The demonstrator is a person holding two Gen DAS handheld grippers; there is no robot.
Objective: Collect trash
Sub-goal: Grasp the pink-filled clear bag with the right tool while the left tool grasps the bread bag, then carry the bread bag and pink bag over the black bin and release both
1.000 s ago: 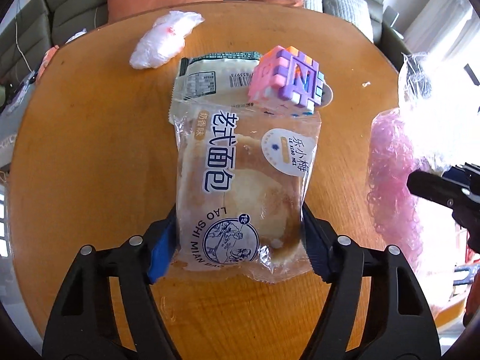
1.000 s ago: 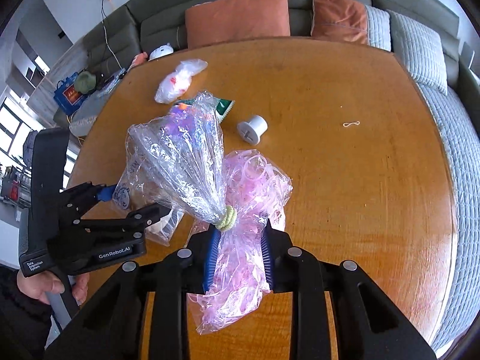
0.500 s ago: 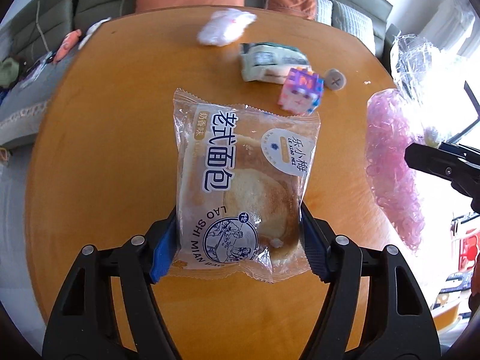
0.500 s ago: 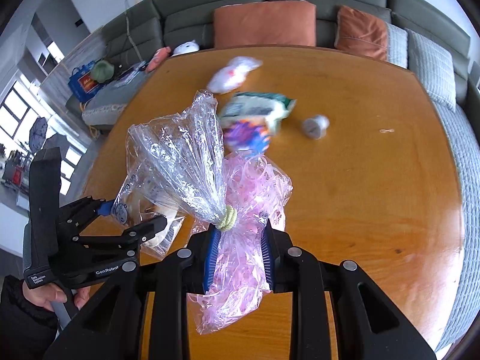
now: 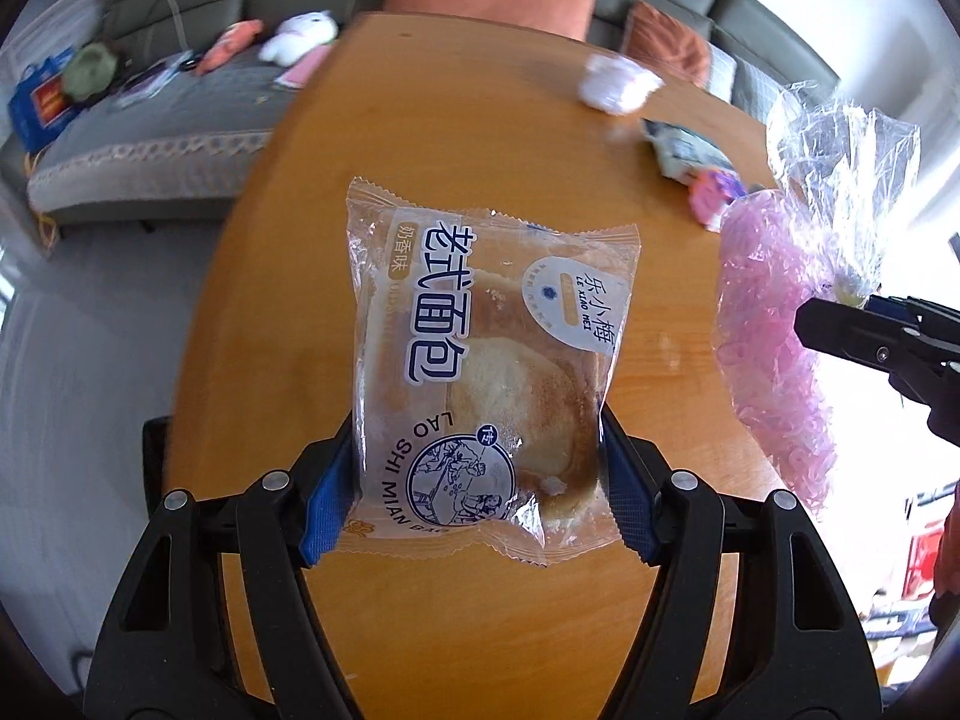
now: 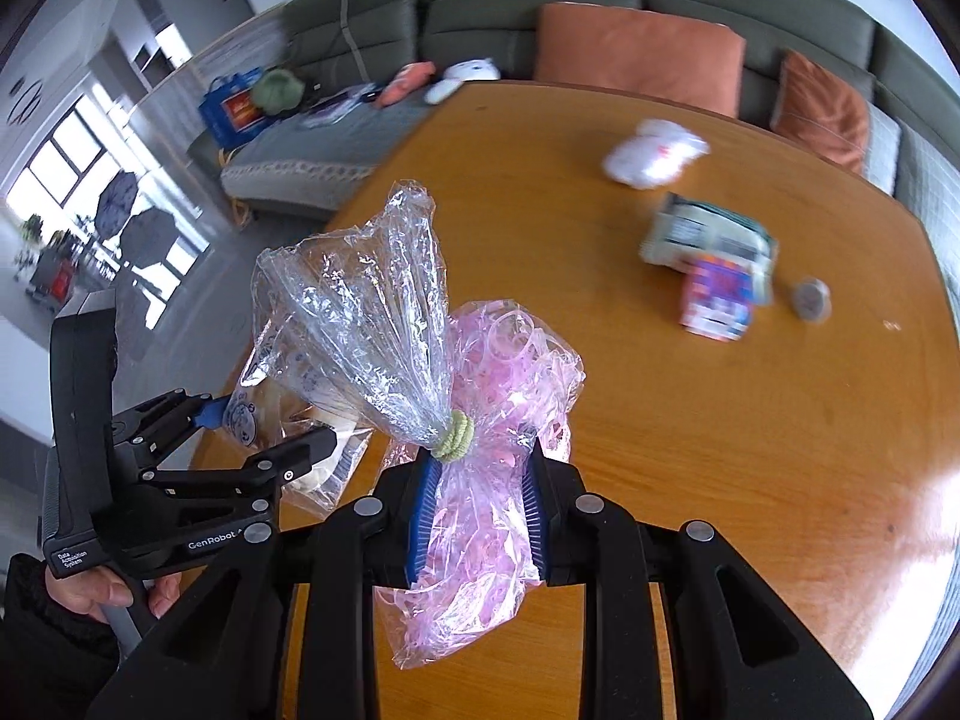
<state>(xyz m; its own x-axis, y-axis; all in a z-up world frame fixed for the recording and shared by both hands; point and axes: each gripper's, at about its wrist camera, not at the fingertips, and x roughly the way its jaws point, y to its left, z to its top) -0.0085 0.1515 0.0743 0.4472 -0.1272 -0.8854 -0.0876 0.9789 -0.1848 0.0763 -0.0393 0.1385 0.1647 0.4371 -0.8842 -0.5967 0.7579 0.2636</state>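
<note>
Grey sofas with orange cushions ring a round wooden table point(image 5: 420, 138), above whose near-left edge both grippers carry their loads. The left gripper point(image 5: 480, 480) has its blue pads pressed on the lower sides of a sealed bread packet point(image 5: 486, 354), held clear of the wood. The right gripper point(image 6: 477, 516) is clamped narrowly on a clear bag of pink plastic scraps point(image 6: 498, 420) just below its green tie. No bin is in view, so the carry should stay level and unhurried, grips firm, since the slick film could slip. A white wad point(image 6: 654, 153), a green-edged wrapper point(image 6: 708, 234) and a colourful cube point(image 6: 717, 297) remain toward the far-right edge.
</note>
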